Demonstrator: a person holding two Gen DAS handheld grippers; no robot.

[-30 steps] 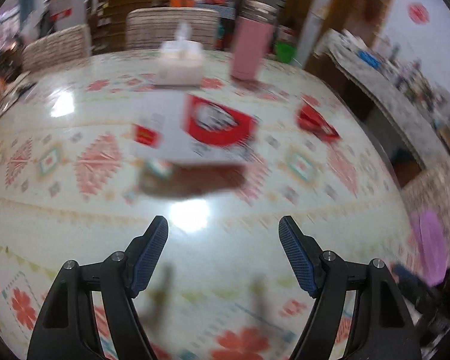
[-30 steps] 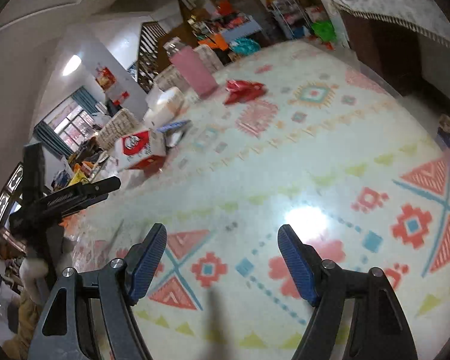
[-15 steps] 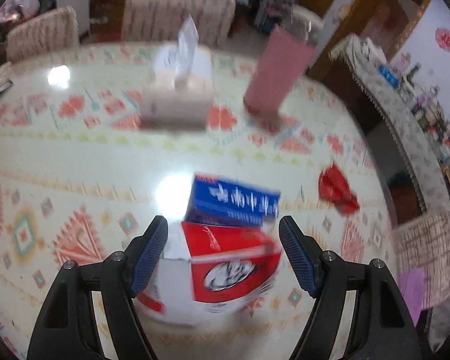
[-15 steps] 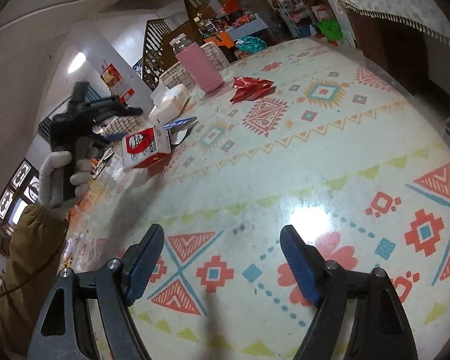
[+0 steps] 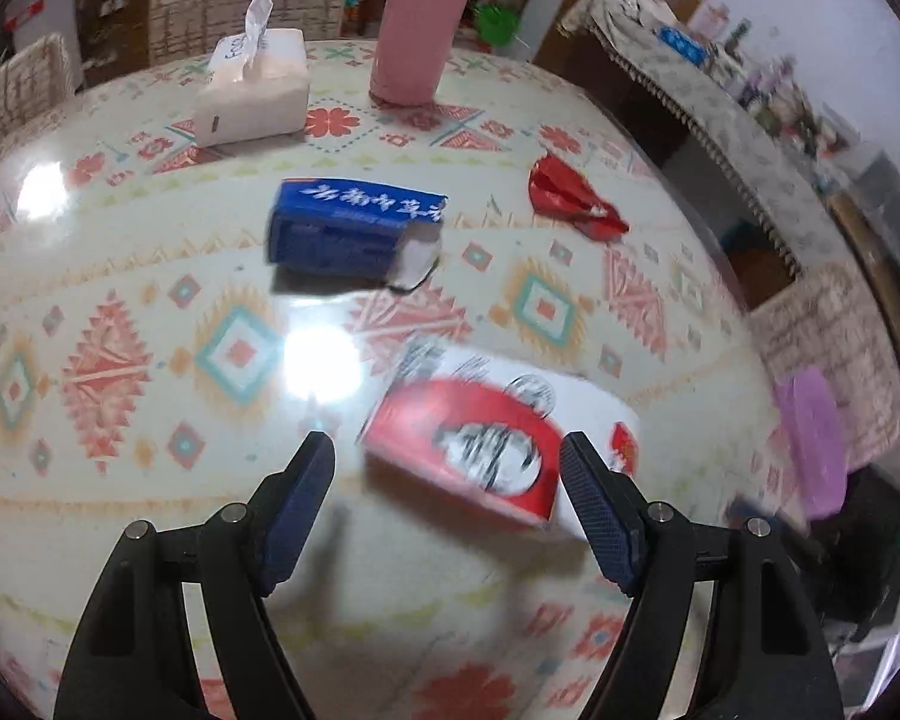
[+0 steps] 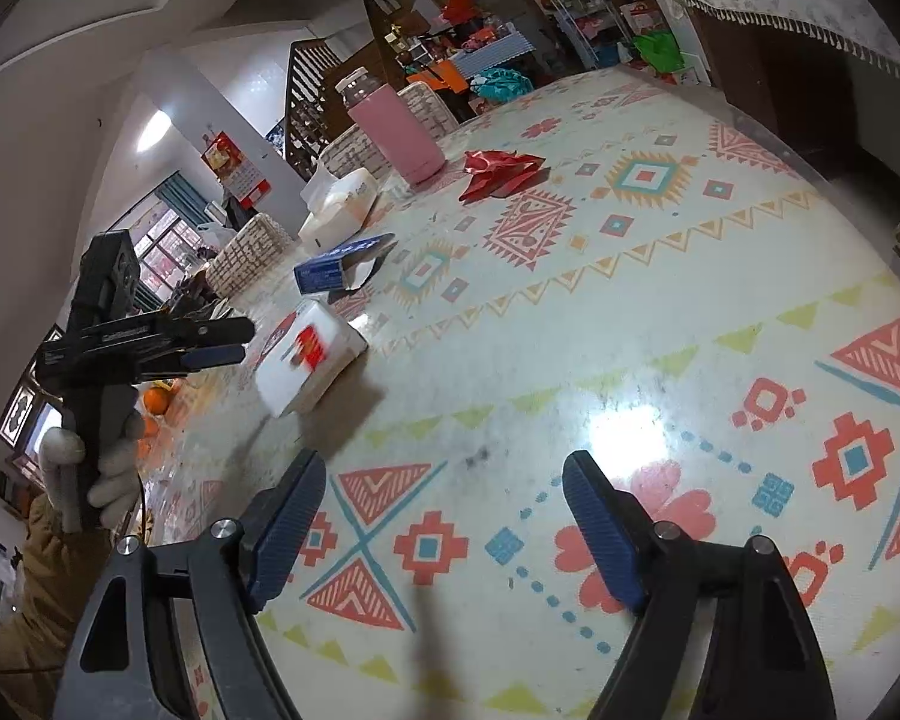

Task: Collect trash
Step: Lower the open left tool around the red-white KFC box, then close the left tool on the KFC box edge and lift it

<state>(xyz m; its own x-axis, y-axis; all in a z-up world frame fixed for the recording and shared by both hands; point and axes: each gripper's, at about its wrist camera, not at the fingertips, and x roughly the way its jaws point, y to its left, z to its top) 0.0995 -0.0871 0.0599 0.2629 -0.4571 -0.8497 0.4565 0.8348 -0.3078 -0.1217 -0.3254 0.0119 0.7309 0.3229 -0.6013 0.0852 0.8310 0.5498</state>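
Red-and-white carton [image 5: 498, 444] lies on the patterned surface [image 5: 150, 540] at lower centre of the left wrist view, just ahead of the left gripper [image 5: 447, 498], jaws wide apart, not touching. The right gripper [image 6: 444, 516] jaws gape over bare surface.

Open tool [image 5: 447, 468] above red-white carton [image 5: 480, 444] (blurred).

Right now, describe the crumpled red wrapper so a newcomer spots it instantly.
Start at the tall pink bottle at the patterned table's far edge. Nearer, toward the right edge, lies the red wrapper. Unlike the blue box, it is shapeless, crinkled foil.
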